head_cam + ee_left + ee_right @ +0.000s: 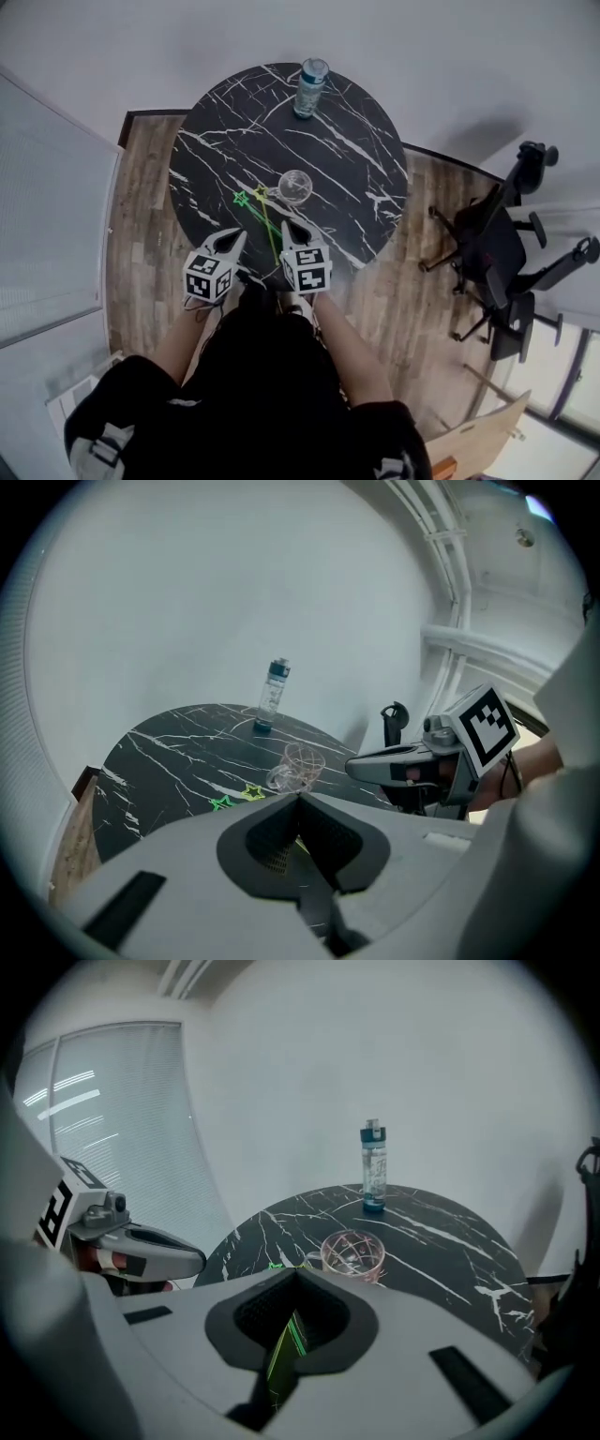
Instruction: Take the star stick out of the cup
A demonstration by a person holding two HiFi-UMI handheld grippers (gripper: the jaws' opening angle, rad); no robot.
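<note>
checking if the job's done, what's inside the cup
Nothing shows inside the cup; both star sticks lie on the table beside it. From above, its clear glass hides nothing.

The right gripper's (pixel 298 1270) jaws met at their tips just left of the clear cup (pixel 352 1254). Thin green and yellow sticks (pixel 284 1342) showed through the hollow behind those tips. Beyond the cup a water bottle (pixel 374 1168) stood on the black marble table (pixel 450 1241). Far left of the cup hung the left gripper (pixel 141 1249).
</note>
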